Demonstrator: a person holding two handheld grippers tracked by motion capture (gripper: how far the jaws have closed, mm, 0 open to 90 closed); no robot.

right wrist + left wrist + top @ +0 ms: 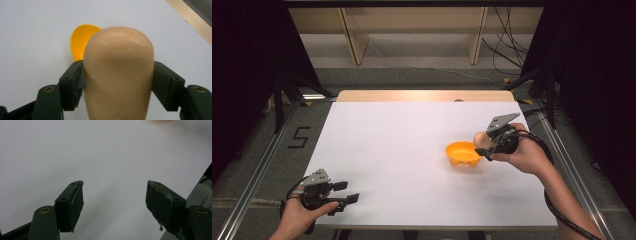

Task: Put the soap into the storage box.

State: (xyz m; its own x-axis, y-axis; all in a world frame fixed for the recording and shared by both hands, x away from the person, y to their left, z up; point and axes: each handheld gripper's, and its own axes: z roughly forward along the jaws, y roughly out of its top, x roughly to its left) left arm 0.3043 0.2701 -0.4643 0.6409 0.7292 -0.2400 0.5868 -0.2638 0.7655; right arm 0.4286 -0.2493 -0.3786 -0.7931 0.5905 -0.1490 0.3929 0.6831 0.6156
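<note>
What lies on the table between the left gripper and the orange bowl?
Nothing: in the high view the white table is bare between the open left gripper and the orange bowl.

A white, smooth-surfaced rectangular worktop [402, 150] with a pale wooden strip along its far edge takes up the middle of the high view. A shallow, glossy orange plastic bowl [462, 153] sits directly on it, right of centre in the frame, well clear of every edge.
</note>
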